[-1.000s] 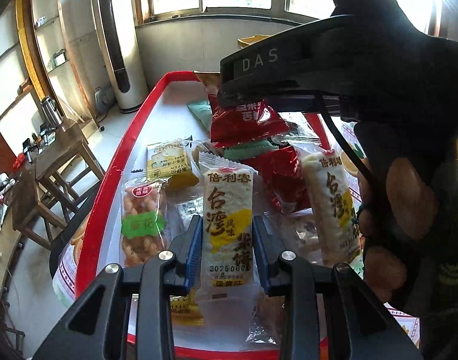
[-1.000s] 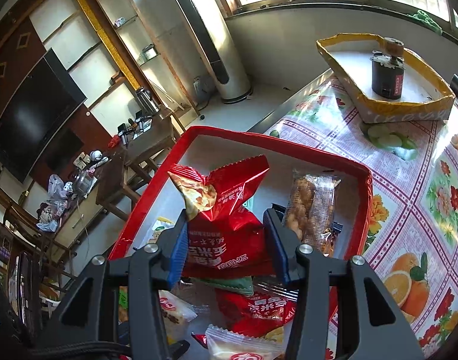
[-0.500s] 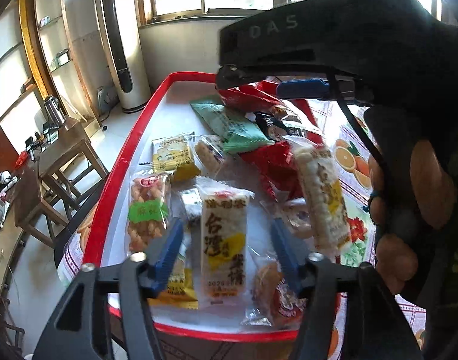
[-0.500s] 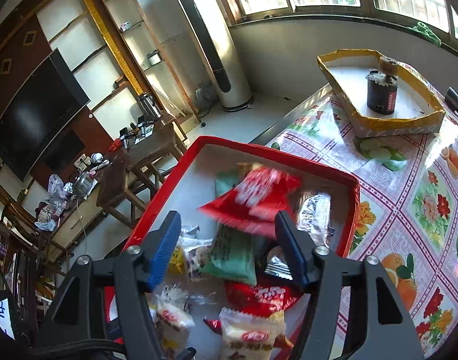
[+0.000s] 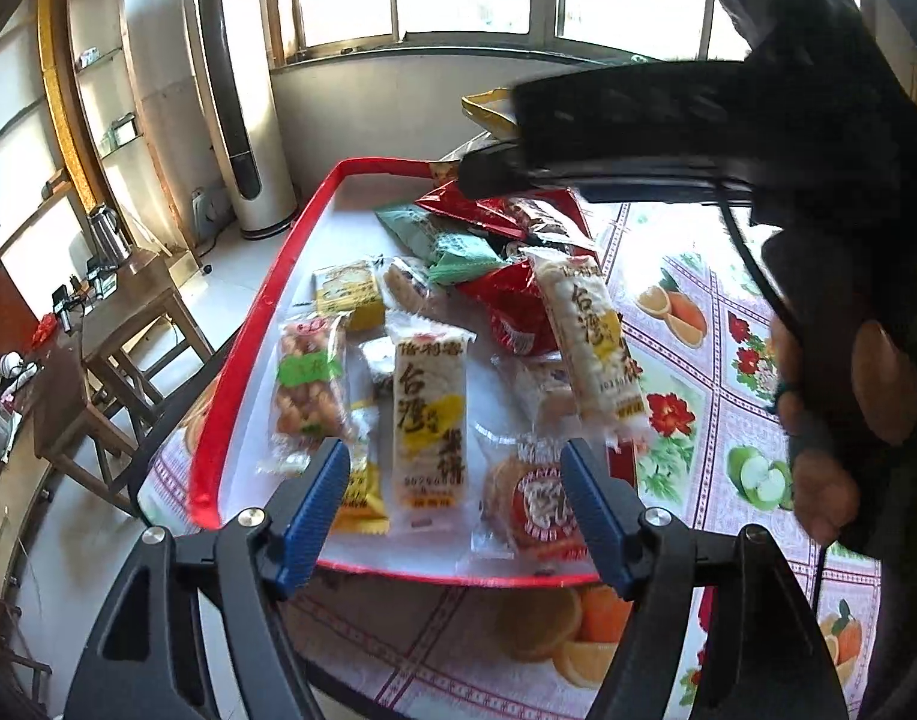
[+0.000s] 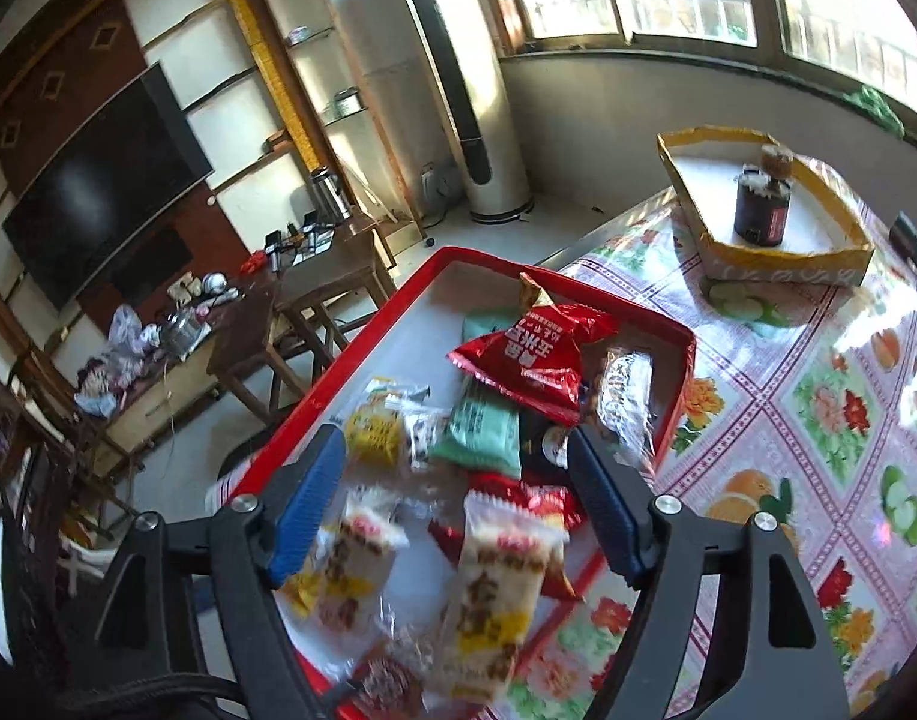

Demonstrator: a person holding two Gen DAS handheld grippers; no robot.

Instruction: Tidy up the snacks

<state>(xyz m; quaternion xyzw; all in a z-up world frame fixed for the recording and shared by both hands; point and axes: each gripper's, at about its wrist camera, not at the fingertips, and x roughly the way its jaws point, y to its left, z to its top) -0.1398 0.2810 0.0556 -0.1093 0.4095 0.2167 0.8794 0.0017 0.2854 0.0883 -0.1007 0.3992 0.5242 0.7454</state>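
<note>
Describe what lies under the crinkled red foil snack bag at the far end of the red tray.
The red foil bag rests on a mint-green packet and a dark packet. What else lies beneath them in the red tray is covered.

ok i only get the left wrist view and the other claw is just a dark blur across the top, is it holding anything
Observer: No. The right claw is open, its jaws have just been opening, and nothing is between them.
Operator: what's in the yellow thing behind it
Observer: It is a yellow-rimmed box on the table, with one dark jar standing upright inside.
Operator: and the red bag, where does it lie
Observer: The red bag lies toward the far end of the red tray, resting on a green packet.
</note>
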